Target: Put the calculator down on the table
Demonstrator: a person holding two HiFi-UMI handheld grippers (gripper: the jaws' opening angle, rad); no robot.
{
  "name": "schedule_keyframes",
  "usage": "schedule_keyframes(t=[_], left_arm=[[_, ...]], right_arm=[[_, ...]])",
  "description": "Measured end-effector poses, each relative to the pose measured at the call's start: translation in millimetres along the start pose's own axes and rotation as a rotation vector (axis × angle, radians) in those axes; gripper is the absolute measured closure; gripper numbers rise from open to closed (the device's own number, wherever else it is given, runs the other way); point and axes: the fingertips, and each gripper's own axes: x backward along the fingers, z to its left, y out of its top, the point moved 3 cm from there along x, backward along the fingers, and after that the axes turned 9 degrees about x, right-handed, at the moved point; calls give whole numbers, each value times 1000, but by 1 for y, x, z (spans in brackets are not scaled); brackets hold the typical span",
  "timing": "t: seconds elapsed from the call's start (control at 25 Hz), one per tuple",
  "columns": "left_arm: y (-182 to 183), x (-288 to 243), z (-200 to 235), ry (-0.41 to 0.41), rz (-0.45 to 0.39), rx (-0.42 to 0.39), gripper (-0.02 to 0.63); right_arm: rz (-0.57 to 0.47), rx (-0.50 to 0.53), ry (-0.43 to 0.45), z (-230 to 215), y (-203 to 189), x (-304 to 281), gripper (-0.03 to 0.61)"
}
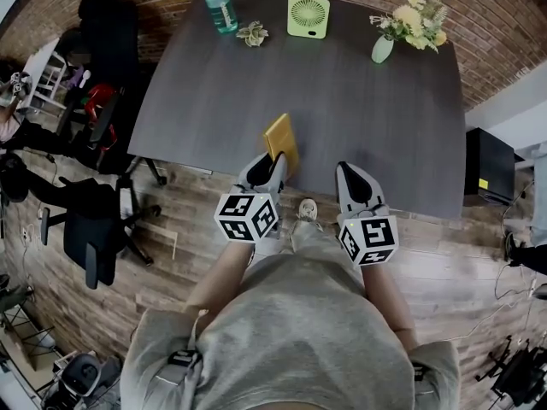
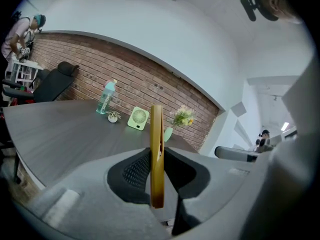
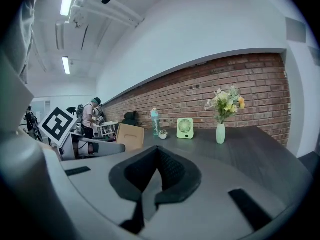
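The calculator (image 1: 282, 139) is a flat yellow slab that stands on edge over the near edge of the dark table (image 1: 342, 101). My left gripper (image 1: 275, 162) is shut on its near end. The left gripper view shows the calculator (image 2: 156, 134) edge-on, clamped between the black pads, with the left gripper (image 2: 157, 154) pointing across the tabletop. My right gripper (image 1: 349, 171) hovers beside it at the same table edge, shut with nothing in it. In the right gripper view the right gripper (image 3: 157, 151) has its pads together, and the calculator (image 3: 130, 136) shows to the left.
At the table's far side stand a teal bottle (image 1: 220, 4), a small potted plant (image 1: 252, 34), a green fan (image 1: 308, 15) and a vase of flowers (image 1: 385, 48). Office chairs (image 1: 94, 220) crowd the floor at the left. A black box (image 1: 489, 165) sits at the right.
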Motion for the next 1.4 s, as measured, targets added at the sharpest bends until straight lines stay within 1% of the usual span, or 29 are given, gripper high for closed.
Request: schedule_keyframes(t=[0.52,0.88,1.2,1.4], left_arm=[[-9,-58,23,46,95,18,529],[-25,-91,37,75,177,15,529],[-34,-108,38,81,212,8,529],[-36,-116,39,76,214,17,529]], right_arm=[[42,-14,26,-30,-6,-46,575],[62,-23,35,-45,-13,-69,575],[75,-32,44,-53,-17,-76,575],[80,-40,41,-61,-21,-80,575]])
